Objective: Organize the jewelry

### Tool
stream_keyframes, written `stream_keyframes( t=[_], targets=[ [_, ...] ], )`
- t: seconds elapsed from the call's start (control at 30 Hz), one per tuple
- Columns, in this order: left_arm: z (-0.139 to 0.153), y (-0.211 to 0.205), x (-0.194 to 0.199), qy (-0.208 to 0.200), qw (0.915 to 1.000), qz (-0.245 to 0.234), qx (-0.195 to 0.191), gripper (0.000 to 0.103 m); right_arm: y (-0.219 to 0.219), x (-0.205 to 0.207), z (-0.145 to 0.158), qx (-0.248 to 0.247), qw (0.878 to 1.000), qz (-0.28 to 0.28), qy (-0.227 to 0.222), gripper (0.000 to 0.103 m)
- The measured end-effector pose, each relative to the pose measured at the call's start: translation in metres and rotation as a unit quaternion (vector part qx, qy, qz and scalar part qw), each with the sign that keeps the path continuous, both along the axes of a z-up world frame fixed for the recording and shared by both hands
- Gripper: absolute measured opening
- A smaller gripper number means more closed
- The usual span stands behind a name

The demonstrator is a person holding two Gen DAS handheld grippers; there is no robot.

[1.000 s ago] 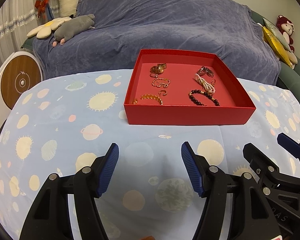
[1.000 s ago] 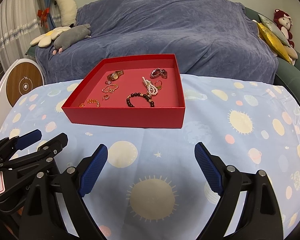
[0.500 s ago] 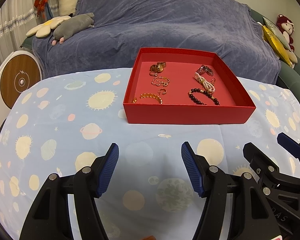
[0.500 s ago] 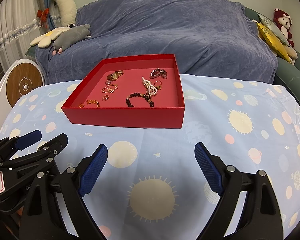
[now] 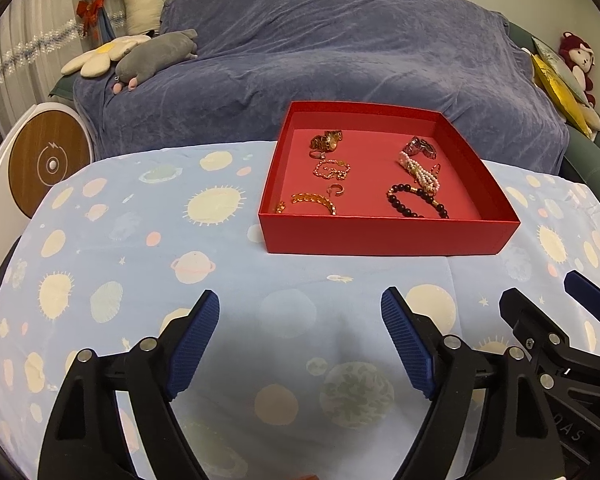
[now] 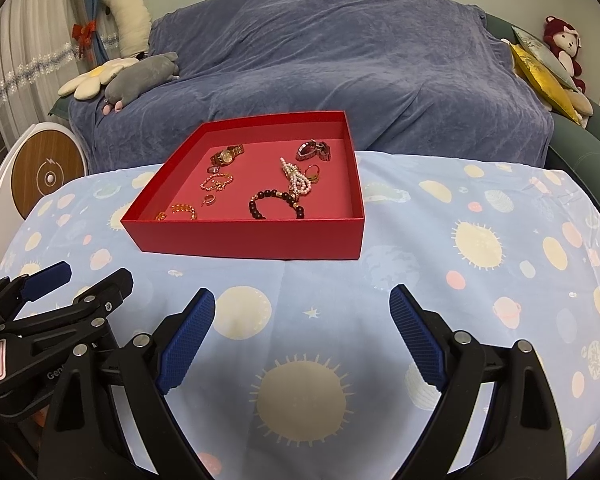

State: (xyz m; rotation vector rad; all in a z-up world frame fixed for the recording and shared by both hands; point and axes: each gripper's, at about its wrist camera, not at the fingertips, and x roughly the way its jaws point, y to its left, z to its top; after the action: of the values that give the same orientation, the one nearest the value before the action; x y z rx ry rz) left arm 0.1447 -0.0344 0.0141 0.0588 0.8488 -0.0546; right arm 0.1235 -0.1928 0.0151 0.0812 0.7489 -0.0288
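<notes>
Both claws, left right, wide open, empty; red tray ahead, apart.

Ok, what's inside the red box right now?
In the red box: gold watch, gold chain, dark bead bracelet, pearl strand. Its near wall hides the floor strip behind it.

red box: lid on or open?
Open. No lid on the red box; its floor shows, with the gold watch and dark bead bracelet lying inside.
</notes>
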Motion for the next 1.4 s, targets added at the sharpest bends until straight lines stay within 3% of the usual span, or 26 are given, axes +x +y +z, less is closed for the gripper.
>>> stream_keyframes(
  t=[0.4, 1.4],
  targets=[
    [-0.0005, 0.0034, 0.0022, 0.003, 1.0000, 0.006, 0.001, 0.089, -0.0004, -0.0029, -0.0013, -0.020, 1.000, -0.017, -0.012, 0.096],
    [-0.0006, 0.0088, 0.0002, -0.011, 0.9996, 0.025, -0.003, 0.090, 0.0010, -0.0045, -0.0041, -0.024, 1.000, -0.014, -0.013, 0.097]
  ],
)
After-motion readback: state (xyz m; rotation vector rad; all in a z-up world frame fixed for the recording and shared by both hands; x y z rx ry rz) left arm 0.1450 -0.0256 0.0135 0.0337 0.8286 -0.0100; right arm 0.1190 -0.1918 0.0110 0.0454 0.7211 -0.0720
